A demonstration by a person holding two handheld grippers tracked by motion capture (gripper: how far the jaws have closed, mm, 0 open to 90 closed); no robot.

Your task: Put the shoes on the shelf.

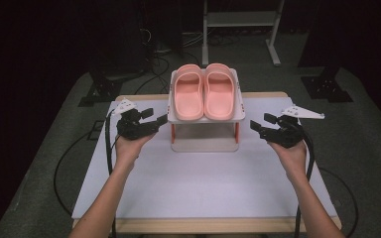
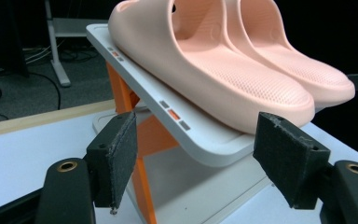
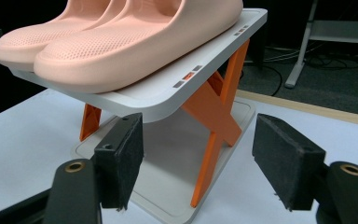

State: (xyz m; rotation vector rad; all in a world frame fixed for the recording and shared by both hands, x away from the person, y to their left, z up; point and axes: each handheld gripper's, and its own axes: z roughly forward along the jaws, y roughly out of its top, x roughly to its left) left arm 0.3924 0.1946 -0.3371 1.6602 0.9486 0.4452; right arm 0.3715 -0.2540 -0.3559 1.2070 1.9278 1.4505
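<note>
A pair of pink slippers (image 1: 204, 91) lies side by side on the tilted top shelf of a small white rack (image 1: 238, 117) with orange legs, at the middle back of the table. My left gripper (image 1: 158, 117) is open just left of the rack's front corner. My right gripper (image 1: 262, 121) is open just right of the rack. In the left gripper view the near slipper (image 2: 205, 60) and shelf edge (image 2: 168, 112) loom close between the pads (image 2: 121, 154). The right gripper view has the other slipper (image 3: 121, 51), the shelf (image 3: 177, 88) and an orange cross leg (image 3: 214, 116) ahead.
The white table top (image 1: 203, 183) stretches out in front of the rack. Cables (image 1: 110, 144) trail from both grippers down to the floor. A metal stand (image 1: 238, 20) and dark equipment bases (image 1: 327, 87) lie behind the table.
</note>
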